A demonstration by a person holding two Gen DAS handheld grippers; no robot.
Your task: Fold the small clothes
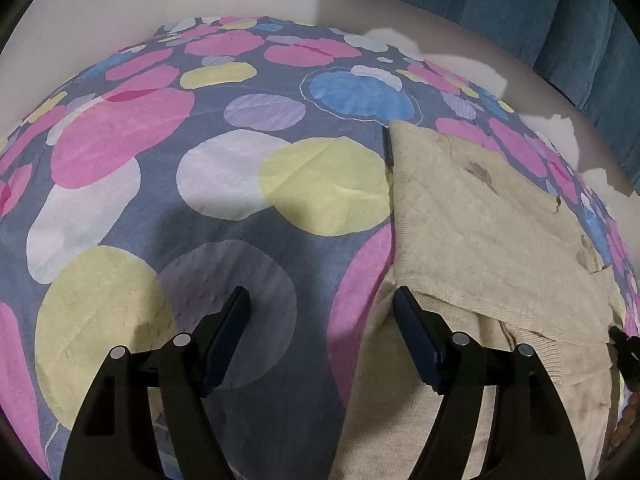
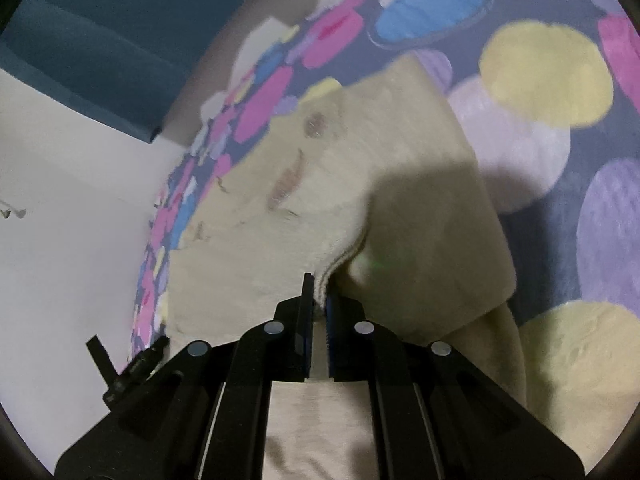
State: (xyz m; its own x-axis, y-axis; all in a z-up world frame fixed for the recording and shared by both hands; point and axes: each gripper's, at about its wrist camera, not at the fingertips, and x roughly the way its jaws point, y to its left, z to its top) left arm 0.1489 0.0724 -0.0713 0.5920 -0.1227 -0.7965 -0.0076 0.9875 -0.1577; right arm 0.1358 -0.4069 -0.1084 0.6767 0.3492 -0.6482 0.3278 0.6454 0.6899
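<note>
A beige garment (image 1: 480, 216) lies on a bedsheet (image 1: 224, 184) of coloured circles, beside white walls and a blue curtain (image 1: 560, 12). Left tongs (image 1: 322, 300) spread, empty; right tongs (image 2: 319, 292) pinch the garment's edge.

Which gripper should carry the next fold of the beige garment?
Right. The right gripper is shut on a folded edge of the beige garment. The left gripper is open over the patterned sheet, beside the garment, gripping nothing.

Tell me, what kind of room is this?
Probably a bedroom. A spotted bedsheet covers a wide soft surface like a bed, a beige garment lies on it for folding, and a blue curtain hangs behind.
</note>
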